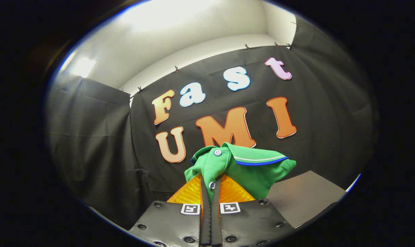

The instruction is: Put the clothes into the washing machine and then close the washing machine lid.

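A green polo shirt [248, 168] with a white-and-blue striped collar and white buttons hangs bunched up in front of the black cloth wall. My gripper [210, 187] is shut on it: both fingers press together on a fold of the green fabric by the button placket. The shirt is lifted clear of any surface and spills over the fingers, mostly toward the right. The garment's lower part is hidden behind the fingers.
A flat grey surface [303, 195] lies below and to the right of the shirt. Black cloth walls stand ahead and on both sides, with a white wall and ceiling above them.
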`<state>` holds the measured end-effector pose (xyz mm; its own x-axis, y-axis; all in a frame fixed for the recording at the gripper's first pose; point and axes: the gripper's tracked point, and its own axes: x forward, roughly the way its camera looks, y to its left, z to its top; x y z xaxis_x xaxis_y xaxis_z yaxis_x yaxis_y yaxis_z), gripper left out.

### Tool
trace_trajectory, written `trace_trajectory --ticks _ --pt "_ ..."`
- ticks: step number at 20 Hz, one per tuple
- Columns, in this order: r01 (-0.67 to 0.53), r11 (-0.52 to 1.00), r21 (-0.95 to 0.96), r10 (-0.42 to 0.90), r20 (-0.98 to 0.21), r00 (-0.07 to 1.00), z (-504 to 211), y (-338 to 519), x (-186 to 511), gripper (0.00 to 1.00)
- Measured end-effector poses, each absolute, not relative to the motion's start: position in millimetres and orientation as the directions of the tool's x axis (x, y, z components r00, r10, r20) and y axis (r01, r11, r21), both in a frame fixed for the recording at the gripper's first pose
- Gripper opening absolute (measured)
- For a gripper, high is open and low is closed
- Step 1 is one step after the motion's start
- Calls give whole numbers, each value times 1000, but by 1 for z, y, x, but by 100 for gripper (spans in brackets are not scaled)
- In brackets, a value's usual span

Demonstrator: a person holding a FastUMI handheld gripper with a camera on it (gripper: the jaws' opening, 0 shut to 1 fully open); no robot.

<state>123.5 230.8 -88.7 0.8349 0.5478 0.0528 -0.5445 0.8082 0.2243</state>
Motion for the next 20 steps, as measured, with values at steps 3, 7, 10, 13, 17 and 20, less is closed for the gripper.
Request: trace_trajectory --ticks 3,7,10,13,17,20 --pt "-580 775 250 581 79 810 -69 285 102 8" --pt "-639 734 229 642 71 763 -81 366 90 8" --pt "-666 704 247 685 11 729 -117 429 89 8" --pt "-677 688 261 708 -37 706 -153 478 93 8" --pt "-675 707 209 706 -161 690 -223 528 98 8" --pt "-679 713 172 698 -256 669 -281 557 100 8"
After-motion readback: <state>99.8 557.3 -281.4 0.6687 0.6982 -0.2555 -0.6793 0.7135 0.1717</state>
